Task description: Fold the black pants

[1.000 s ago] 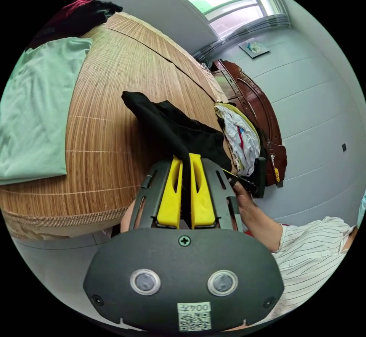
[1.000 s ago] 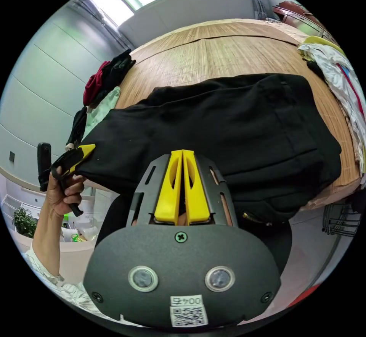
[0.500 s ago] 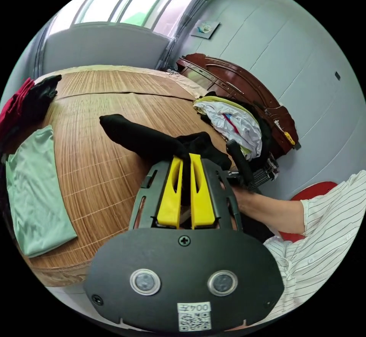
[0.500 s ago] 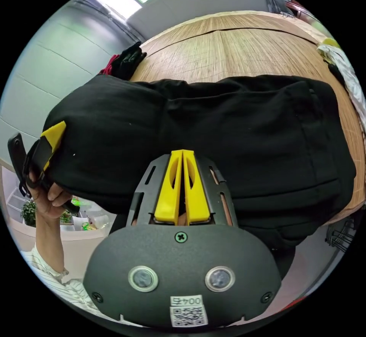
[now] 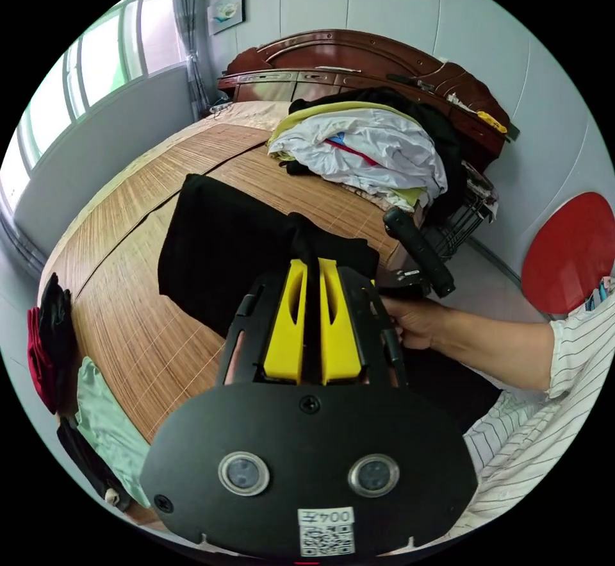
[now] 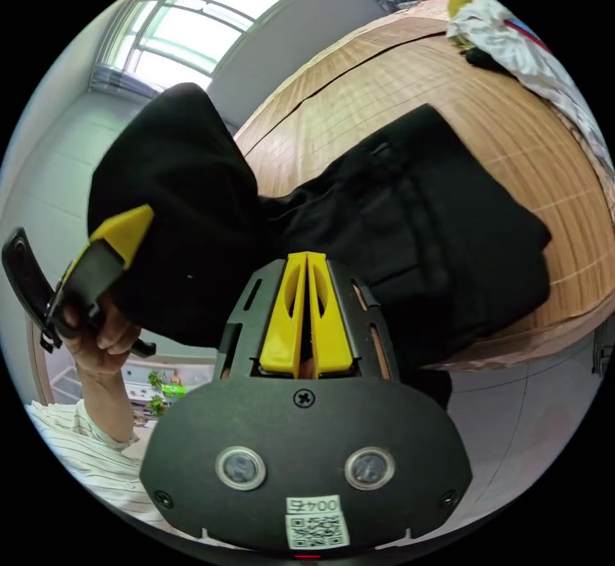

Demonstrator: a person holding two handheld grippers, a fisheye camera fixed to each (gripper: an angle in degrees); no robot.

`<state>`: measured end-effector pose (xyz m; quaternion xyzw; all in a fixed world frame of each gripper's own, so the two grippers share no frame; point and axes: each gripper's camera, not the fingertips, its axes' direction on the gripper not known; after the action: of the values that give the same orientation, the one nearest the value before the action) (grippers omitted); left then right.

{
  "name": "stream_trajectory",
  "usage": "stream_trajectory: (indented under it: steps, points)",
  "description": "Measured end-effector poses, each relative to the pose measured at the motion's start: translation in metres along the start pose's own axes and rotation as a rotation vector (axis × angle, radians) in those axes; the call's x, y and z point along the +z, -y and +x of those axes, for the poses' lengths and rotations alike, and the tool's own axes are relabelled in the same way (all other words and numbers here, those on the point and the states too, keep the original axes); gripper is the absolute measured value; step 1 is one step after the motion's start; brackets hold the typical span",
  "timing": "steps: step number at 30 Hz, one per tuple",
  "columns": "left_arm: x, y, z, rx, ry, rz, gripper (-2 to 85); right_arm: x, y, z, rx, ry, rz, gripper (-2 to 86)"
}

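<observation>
Left gripper view: yellow-jawed left gripper clamps black cotton pants over woven bamboo mat; right gripper likewise pinches cloth. Risk: bunched leg slips, fold lands crooked.

Pants: on your mat, at its near edge.
Clothes heap: beyond them, before the headboard.
Folded shirt: your mat's left end.

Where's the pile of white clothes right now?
In the left gripper view, the white clothes pile sits at the far end of the bamboo mat, against the dark wooden headboard, beyond the black pants.
</observation>
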<state>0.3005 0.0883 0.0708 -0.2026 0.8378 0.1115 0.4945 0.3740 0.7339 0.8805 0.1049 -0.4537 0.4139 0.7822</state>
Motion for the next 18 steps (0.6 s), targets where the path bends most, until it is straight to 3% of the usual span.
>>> stream_trajectory:
  steps: [6, 15, 18]
  points:
    - [0.096, 0.036, 0.036, 0.017, -0.046, -0.121, 2.6, -0.027, 0.002, 0.051, 0.082, 0.082, -0.003, -0.7]
    - [0.116, 0.075, 0.04, -0.101, -0.093, -0.193, 4.3, -0.048, 0.0, 0.032, 0.093, 0.113, 0.074, -0.7]
    - [0.153, 0.083, 0.046, -0.132, -0.185, -0.253, 6.7, -0.068, -0.021, 0.041, 0.188, 0.09, 0.227, -0.7]
